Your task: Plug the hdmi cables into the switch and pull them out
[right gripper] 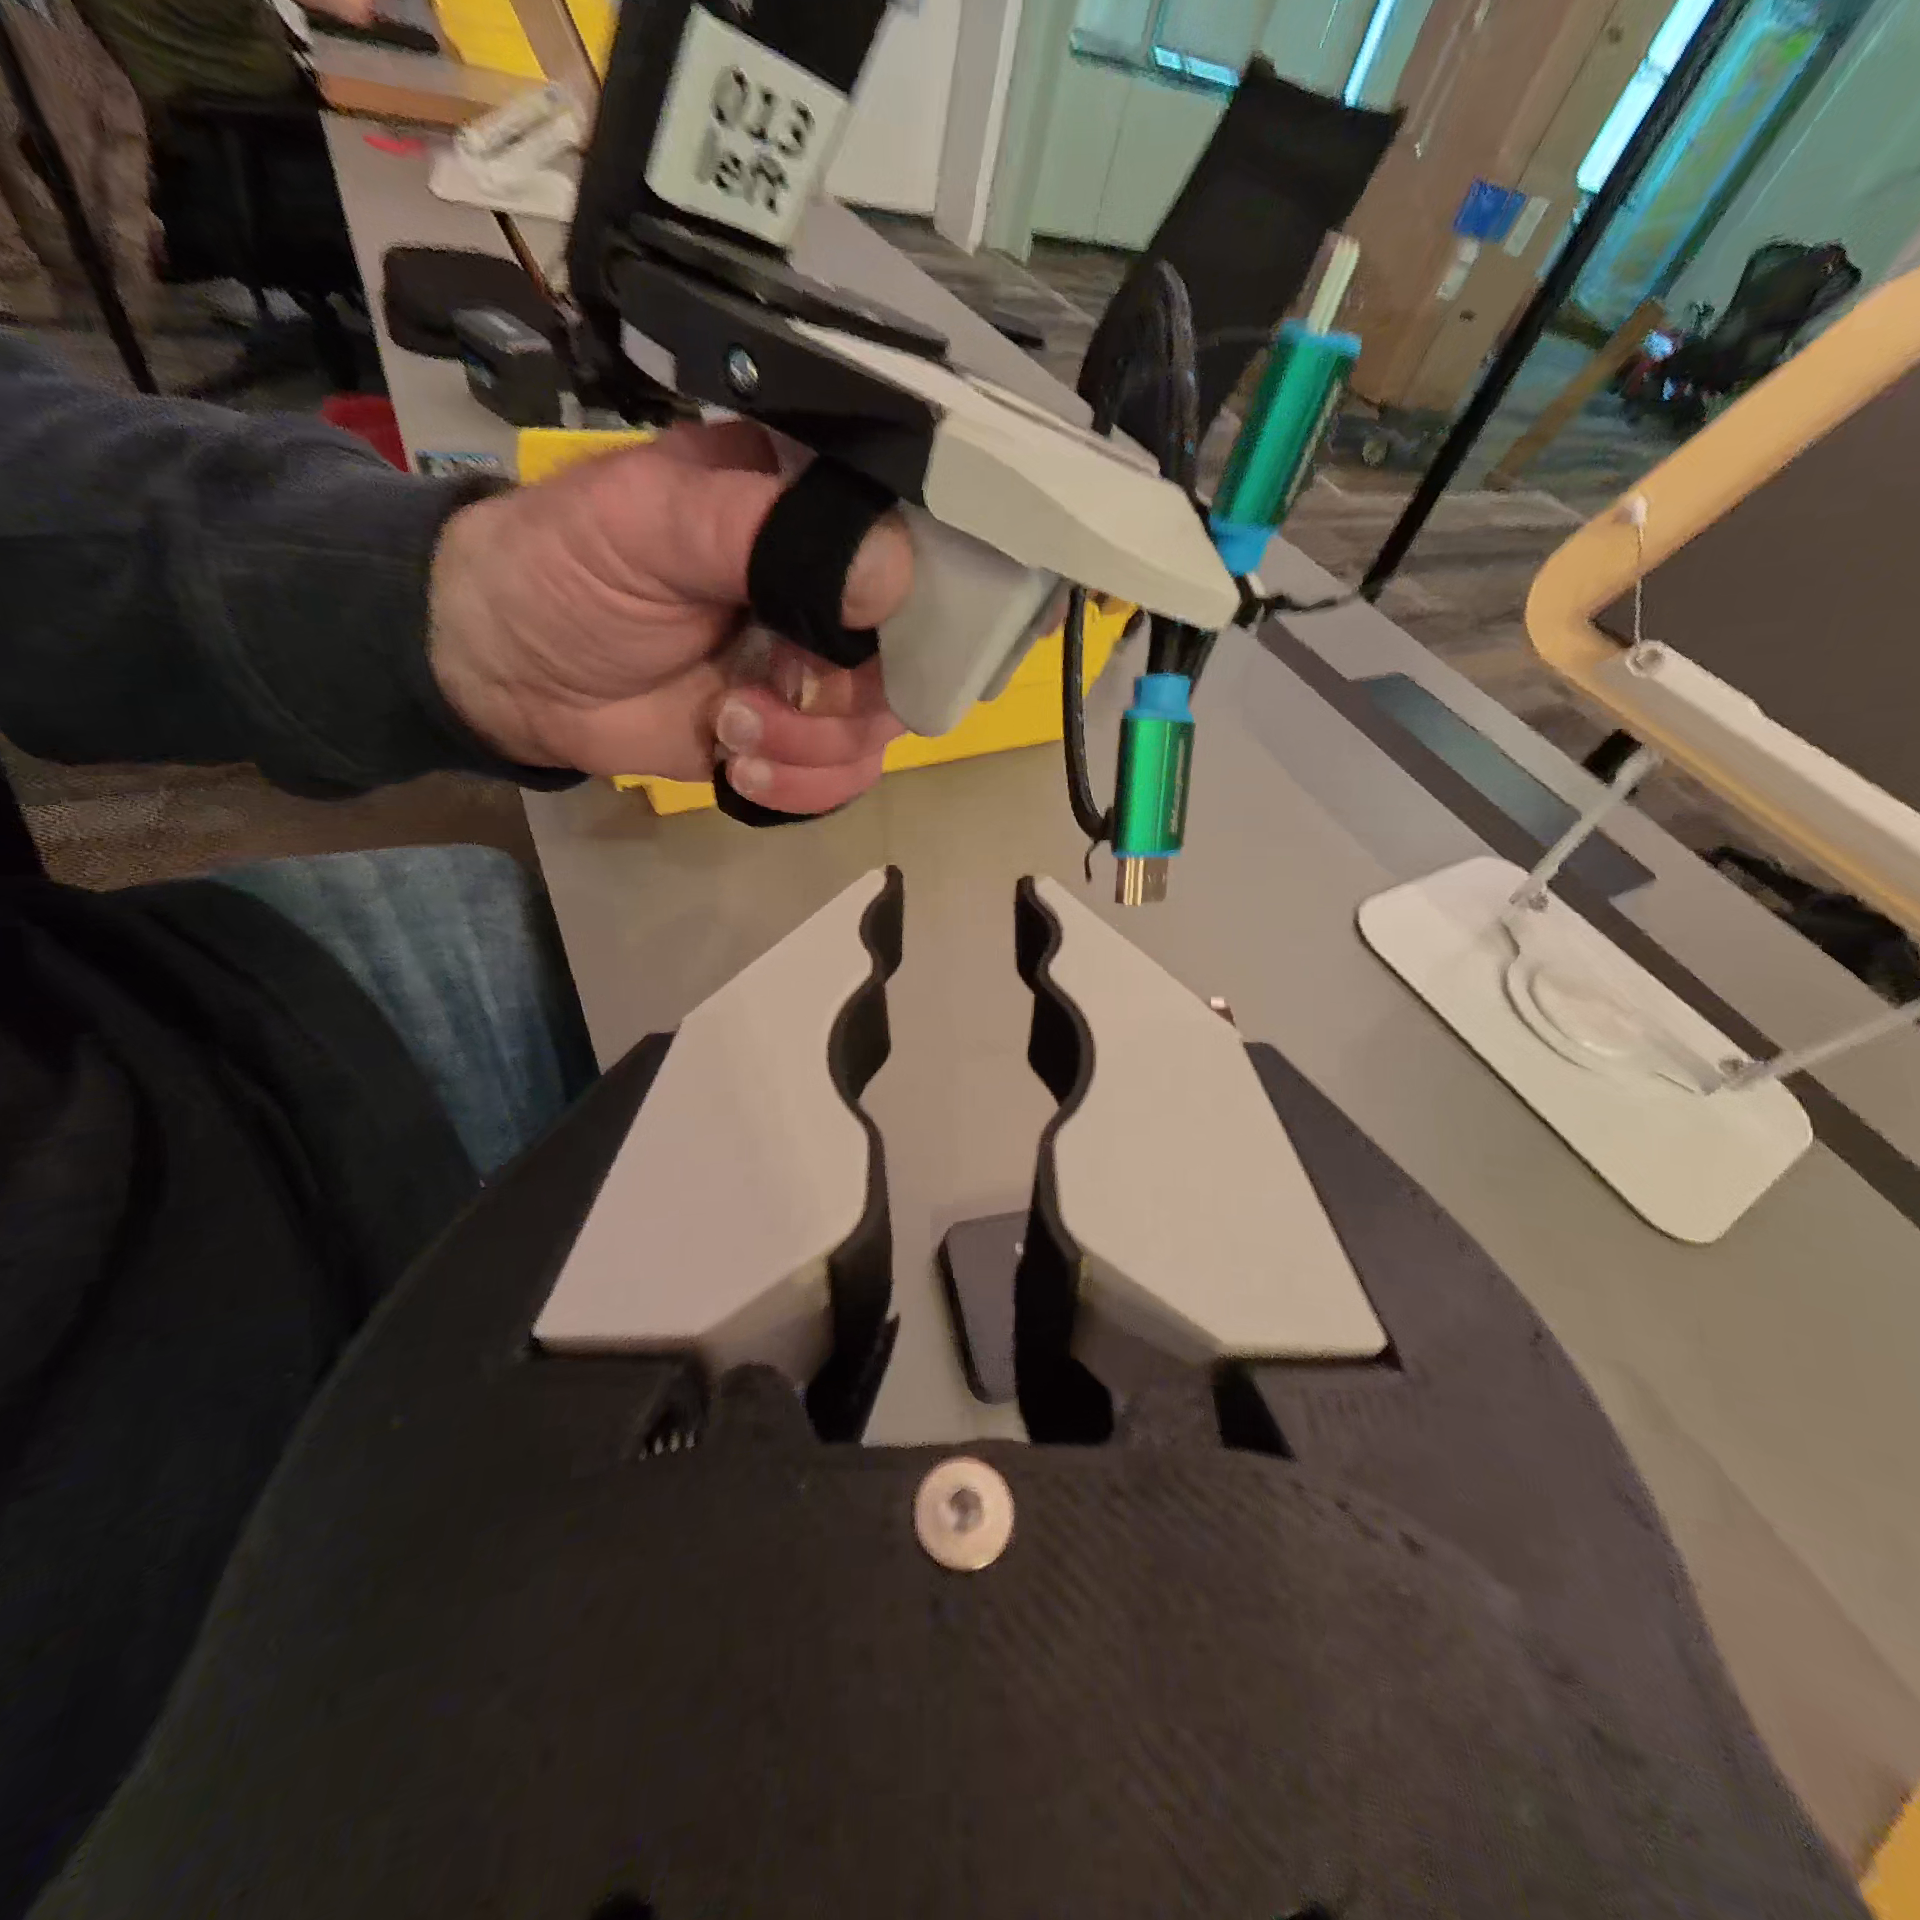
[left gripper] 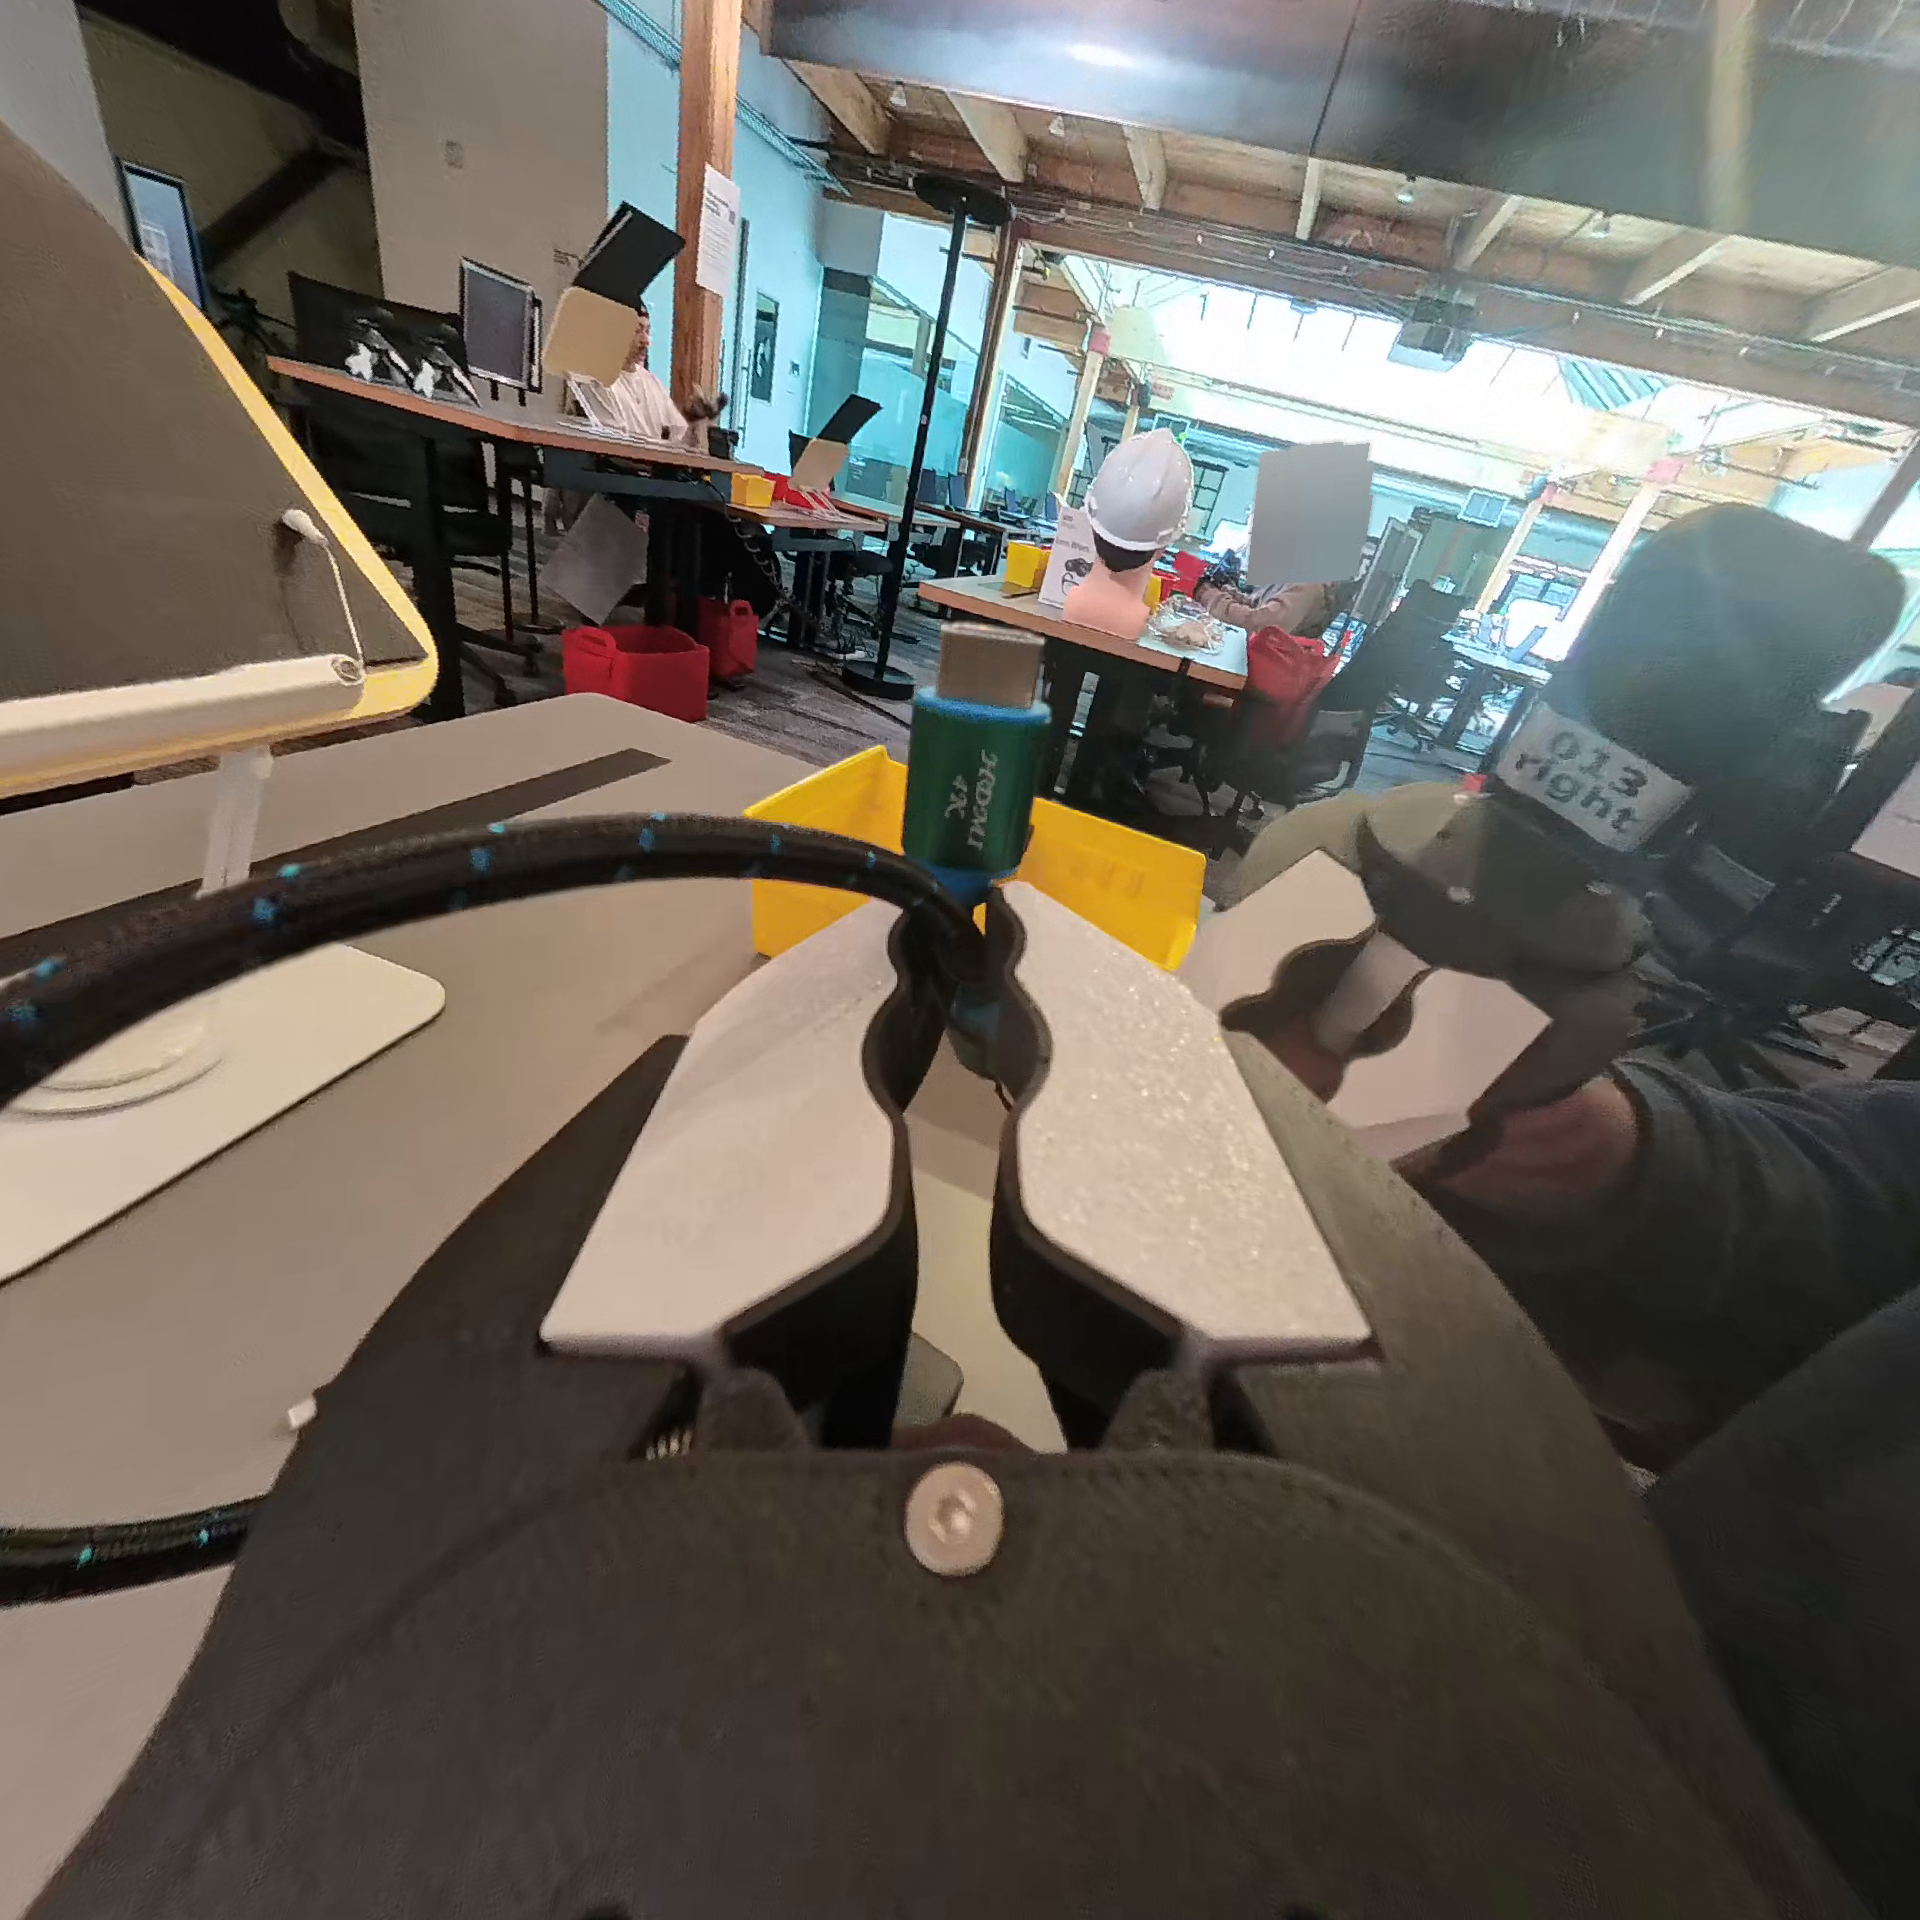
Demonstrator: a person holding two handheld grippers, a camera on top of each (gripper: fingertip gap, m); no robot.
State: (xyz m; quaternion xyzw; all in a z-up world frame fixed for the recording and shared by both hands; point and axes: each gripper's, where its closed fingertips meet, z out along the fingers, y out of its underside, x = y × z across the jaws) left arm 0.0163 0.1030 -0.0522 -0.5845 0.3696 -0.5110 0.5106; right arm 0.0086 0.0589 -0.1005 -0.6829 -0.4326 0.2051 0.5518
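Lettering marks the green plug [left gripper: 975, 792] the left gripper [left gripper: 961, 971] clamps; right gripper [right gripper: 958, 914] parted.

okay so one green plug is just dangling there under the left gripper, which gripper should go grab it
Right. The right gripper is open and empty, with the dangling green plug just ahead of its fingertips. The left gripper is already shut on the cable below the upright plug.
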